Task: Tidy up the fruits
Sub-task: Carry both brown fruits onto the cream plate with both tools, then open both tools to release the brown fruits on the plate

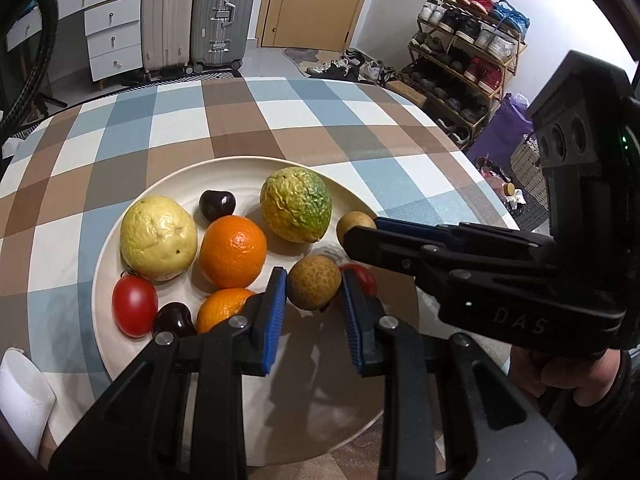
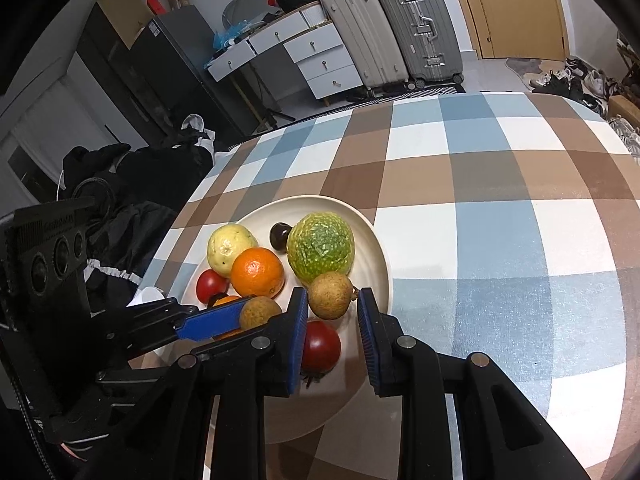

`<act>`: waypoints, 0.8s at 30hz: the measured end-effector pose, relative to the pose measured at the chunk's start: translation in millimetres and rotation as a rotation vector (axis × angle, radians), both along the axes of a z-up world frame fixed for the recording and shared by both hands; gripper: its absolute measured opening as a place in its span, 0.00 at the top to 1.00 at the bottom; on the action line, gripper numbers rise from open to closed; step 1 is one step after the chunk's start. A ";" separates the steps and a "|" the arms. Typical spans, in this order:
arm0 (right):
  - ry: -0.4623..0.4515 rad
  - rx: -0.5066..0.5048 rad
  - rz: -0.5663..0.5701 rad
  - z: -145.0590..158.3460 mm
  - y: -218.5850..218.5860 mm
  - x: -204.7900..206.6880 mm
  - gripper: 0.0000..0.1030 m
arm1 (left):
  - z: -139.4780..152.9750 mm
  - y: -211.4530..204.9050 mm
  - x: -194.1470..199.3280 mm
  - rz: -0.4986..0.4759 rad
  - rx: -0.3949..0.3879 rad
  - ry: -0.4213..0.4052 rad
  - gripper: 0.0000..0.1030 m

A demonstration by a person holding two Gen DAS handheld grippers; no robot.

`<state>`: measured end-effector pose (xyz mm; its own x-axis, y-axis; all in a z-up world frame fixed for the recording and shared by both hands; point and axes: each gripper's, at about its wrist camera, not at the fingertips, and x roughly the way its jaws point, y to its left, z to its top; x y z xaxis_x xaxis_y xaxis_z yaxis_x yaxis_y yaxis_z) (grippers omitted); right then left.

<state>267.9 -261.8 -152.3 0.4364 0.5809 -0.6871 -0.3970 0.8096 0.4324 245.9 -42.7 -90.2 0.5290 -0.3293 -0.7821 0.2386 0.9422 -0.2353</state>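
Observation:
A cream plate [image 1: 120,344] on the checked table holds a yellow guava [image 1: 158,238], a green guava [image 1: 296,204], an orange [image 1: 233,250], a second orange [image 1: 224,308], a tomato [image 1: 134,306] and two dark cherries [image 1: 217,206]. My left gripper [image 1: 312,280] is shut on a brown longan [image 1: 314,292] low over the plate's near side. My right gripper [image 2: 332,300] is shut on another longan [image 2: 329,294] just right of it, above a second tomato [image 2: 320,346]. Each gripper also shows in the other's view: the right gripper [image 1: 360,232], the left gripper [image 2: 244,316].
The checked tablecloth [image 1: 280,120] stretches beyond the plate. A white paper roll [image 1: 20,392] lies at the table's left edge. A hand [image 1: 568,376] grips the right tool. Suitcases [image 1: 200,12], drawers and a shoe rack [image 1: 468,40] stand beyond the table.

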 end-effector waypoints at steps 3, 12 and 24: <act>0.001 -0.024 -0.012 -0.6 1.0 -0.1 0.75 | -0.1 0.8 -0.4 -0.002 -0.006 -0.001 0.76; -0.019 0.014 -0.034 8.6 -6.1 -5.9 0.64 | 3.6 3.8 -4.6 0.006 -0.019 0.010 0.75; -0.158 0.085 -0.087 62.9 -37.4 -61.2 0.42 | 41.3 2.3 -42.4 0.023 -0.006 -0.070 0.61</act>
